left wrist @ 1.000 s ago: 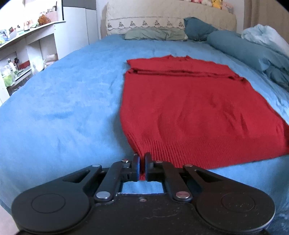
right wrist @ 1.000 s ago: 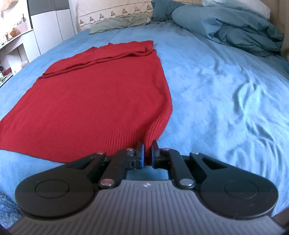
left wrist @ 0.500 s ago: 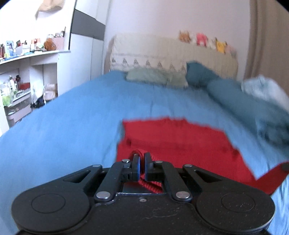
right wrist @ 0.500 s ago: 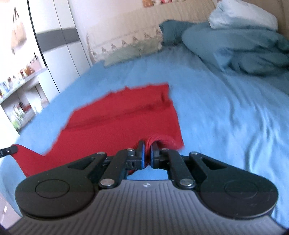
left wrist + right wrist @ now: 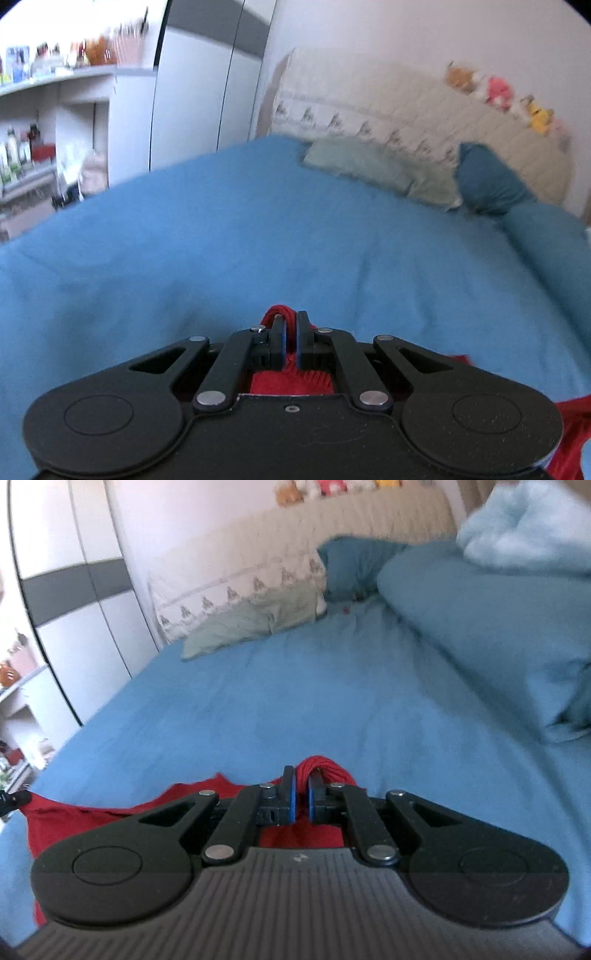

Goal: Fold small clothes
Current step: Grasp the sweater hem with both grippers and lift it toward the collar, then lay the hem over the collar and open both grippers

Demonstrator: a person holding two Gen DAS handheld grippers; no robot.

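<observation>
Left gripper (image 5: 290, 334) clenched on a bunched fold of the red sweater (image 5: 291, 382); right gripper (image 5: 301, 794) likewise pinching a red wad — garment lifted off the blue bed (image 5: 221, 240) and hanging below both tools. Risk: each pinch is shallow, on loose knit, so a quick swing could pull it free, or uneven hands could lay the fold crooked. The right view shows the sweater stretching leftward to a far corner; the left view shows only scraps of red at its lower right edge.
</observation>
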